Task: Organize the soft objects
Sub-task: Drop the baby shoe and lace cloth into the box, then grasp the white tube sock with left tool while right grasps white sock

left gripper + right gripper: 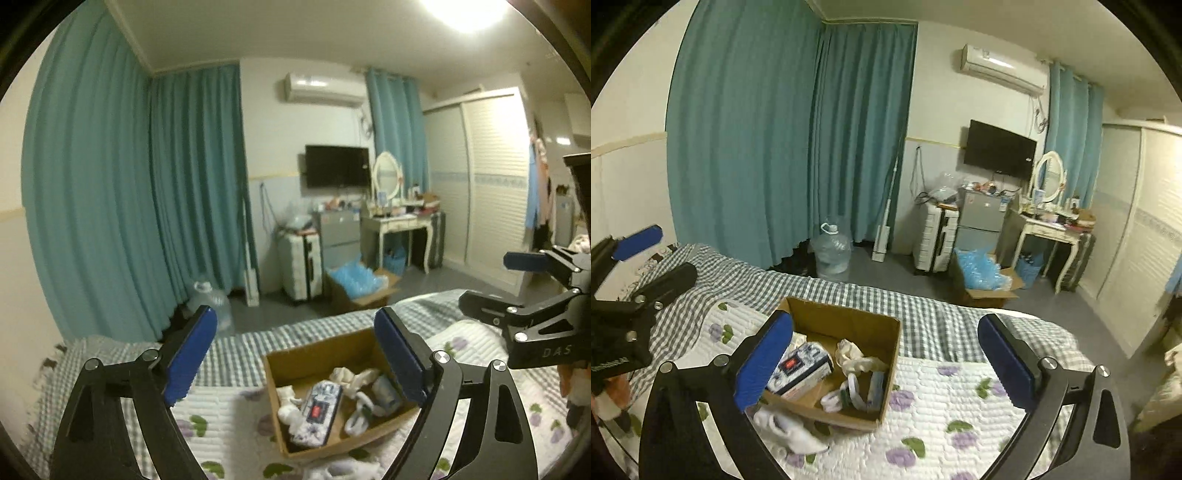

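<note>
both wrist views overlook one cardboard box (295,363).

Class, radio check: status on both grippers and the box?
Left gripper open, empty. Right gripper open, empty. Cardboard box on bed, socks inside; one white sock outside.

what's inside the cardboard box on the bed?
Cardboard box holds a blue-and-white patterned pack and several white socks. Whatever lies beneath them is covered.

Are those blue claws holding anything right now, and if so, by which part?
Nothing is held. The left gripper and right gripper both stand open and empty above the cardboard box of soft items.
</note>
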A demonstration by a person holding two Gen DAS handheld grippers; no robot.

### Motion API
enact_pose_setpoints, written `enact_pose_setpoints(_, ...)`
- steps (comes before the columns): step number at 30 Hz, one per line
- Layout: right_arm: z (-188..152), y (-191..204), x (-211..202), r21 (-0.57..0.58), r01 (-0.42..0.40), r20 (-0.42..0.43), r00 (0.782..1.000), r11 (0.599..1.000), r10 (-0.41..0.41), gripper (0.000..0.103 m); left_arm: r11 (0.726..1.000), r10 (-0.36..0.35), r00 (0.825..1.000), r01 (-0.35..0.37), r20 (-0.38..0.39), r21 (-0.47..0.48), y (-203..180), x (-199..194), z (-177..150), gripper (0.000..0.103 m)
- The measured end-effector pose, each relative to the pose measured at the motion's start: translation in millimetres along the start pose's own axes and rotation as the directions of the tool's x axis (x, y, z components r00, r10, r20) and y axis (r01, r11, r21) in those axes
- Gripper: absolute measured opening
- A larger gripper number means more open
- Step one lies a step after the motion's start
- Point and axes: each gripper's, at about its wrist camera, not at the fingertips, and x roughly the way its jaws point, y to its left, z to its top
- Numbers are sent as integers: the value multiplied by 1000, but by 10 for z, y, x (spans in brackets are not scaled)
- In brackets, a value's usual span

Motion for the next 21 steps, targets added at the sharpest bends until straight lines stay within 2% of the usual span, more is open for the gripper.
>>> enact_pose_setpoints(3,46,88,-315,-3,3,-9,1000,1000,-3,101,1000,-20,1000,20,19,-9,54,-272,53,90)
enact_pose_setpoints(6,7,174,-555,11,-29,-25,999,1000,29,101,1000,-16,1000,16,23,2,75,-479,34,90)
enact_pose_setpoints(11,-199,354,-825,5,-49,-13,999,999,49,101,1000,-21,1000,21,-23,-6,120,-599,-186,90)
enact_pose_setpoints(16,-559,496,-740,20,-99,-53,994,995,100,101,999,-19,995,15,-97,-43,149,-558,-569,89)
enact_pose_setpoints(21,-972,633,-385,-1,-127,-127,984,992,126,101,998,46,988,-51,-145,-26,120,-401,-995,89)
